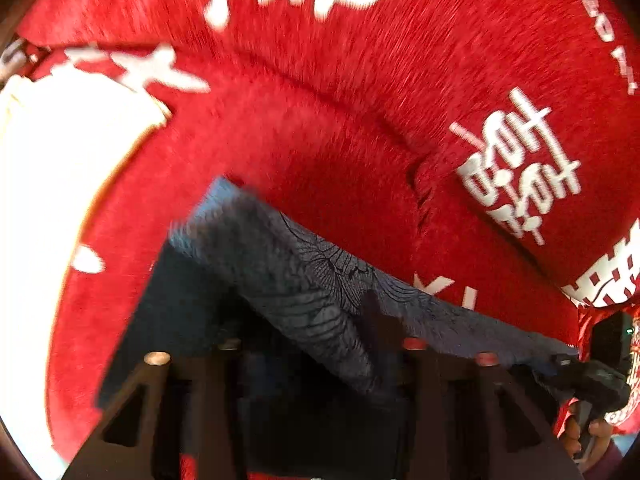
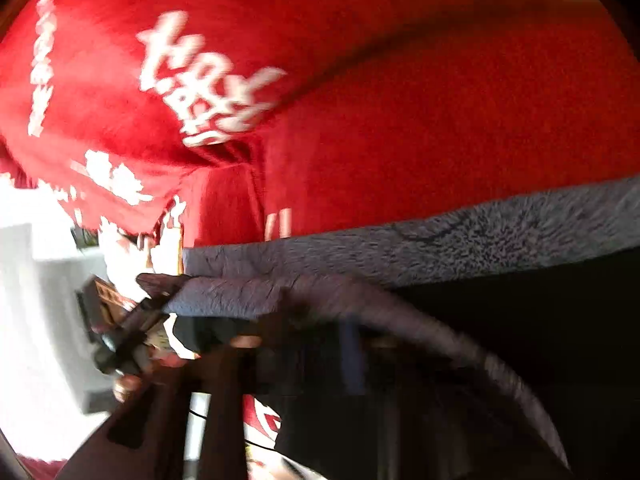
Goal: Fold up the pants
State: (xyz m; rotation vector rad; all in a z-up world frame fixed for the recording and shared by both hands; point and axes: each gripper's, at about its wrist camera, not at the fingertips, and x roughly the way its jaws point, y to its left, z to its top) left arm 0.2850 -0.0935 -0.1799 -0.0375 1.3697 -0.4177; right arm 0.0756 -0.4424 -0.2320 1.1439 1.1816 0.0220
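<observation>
From my left wrist camera, a bright white patch (image 1: 48,208) fills the edge at 9 o'clock, too washed out for me to identify. Across the top and middle spreads a red cloth with white lettering (image 1: 360,92), creased and blurred. Below centre, at 6 o'clock, the pants (image 1: 304,280), dark grey-blue with a fine line pattern, slant across the cloth toward 4 o'clock. My left tool (image 1: 320,354) sits at the bottom edge, its 2 fingers apart with the fabric lying between and over them; I cannot tell whether the pads press on it. At 4 o'clock I see my right tool (image 1: 588,376) at the far end of the pants, a hand (image 1: 588,436) beneath it.

From my right wrist camera, white blurred shapes sit at 9 o'clock, and my left tool appears at 8 o'clock against the pants' end. The red cloth covers the upper half. The pants run as a grey band from 7 o'clock to 3 o'clock. My right tool's fingers at 6 o'clock are dark and smeared; how far open it stands I cannot tell.
</observation>
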